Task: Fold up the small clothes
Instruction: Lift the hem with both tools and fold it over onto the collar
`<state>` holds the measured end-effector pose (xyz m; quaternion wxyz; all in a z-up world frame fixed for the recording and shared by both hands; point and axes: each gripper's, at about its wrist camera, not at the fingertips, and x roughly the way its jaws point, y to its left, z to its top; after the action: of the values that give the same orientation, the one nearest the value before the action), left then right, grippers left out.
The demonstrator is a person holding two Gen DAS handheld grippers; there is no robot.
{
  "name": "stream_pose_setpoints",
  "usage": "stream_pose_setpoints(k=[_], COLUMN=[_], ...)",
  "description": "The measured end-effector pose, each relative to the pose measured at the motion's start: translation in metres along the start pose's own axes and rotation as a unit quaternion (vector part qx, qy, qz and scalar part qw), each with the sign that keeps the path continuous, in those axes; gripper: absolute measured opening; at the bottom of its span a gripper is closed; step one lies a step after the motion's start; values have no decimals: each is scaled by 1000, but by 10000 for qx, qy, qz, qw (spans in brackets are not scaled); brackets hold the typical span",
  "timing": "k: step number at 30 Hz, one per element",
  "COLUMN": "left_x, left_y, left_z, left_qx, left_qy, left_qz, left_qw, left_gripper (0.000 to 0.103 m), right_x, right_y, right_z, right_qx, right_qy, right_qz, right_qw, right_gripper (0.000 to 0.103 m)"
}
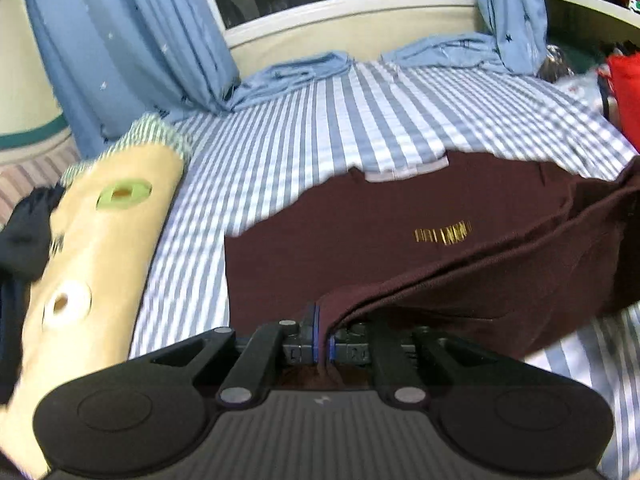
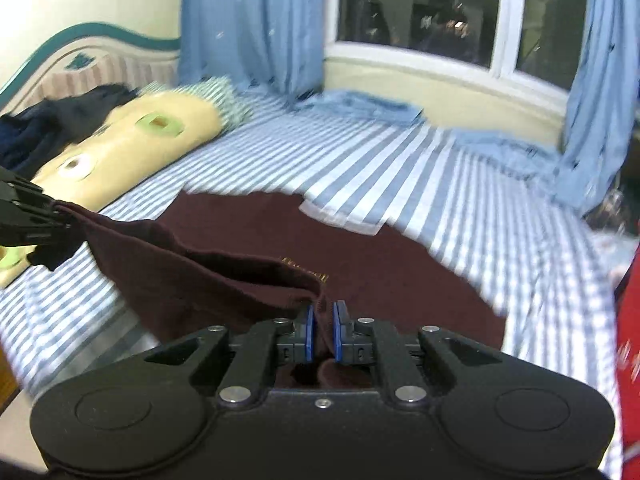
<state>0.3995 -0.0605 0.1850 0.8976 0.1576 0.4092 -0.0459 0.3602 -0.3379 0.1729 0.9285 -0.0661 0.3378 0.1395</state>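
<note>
While both point toward the window, left claw [image 1: 323, 334] and right claw [image 2: 322, 330] each pinch the maroon garment's [image 1: 360, 240] lifted hem.

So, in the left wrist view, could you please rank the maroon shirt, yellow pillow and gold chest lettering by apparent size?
1. Maroon shirt
2. Yellow pillow, though nearness to the camera may inflate it
3. Gold chest lettering

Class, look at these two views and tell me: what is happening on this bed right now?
A person is folding a dark maroon knit garment on a blue-and-white striped bedsheet. The left hand-held gripper and the right hand-held gripper each pinch its near edge, lifted above the rest, which lies flat with its gold lettering showing. A yellow pillow lies alongside.
</note>
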Motion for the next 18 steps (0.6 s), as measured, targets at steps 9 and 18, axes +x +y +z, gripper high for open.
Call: stream_pose_setpoints(k=[9, 18], left_x=[117, 214], left_y=[23, 34], left_z=[126, 168], left_qx=[104, 515], left_qy=[486, 922], left_qz=[-559, -855], left_qw=[9972, 9907], left_gripper=[4, 4], right_x=[101, 201], right_y=[-53, -79], right_z=[90, 127], right_qx=[-73, 52], right_qy=[-76, 410], right_qz=[-447, -682], right_qw=[9989, 9968], right_gripper=[9, 10])
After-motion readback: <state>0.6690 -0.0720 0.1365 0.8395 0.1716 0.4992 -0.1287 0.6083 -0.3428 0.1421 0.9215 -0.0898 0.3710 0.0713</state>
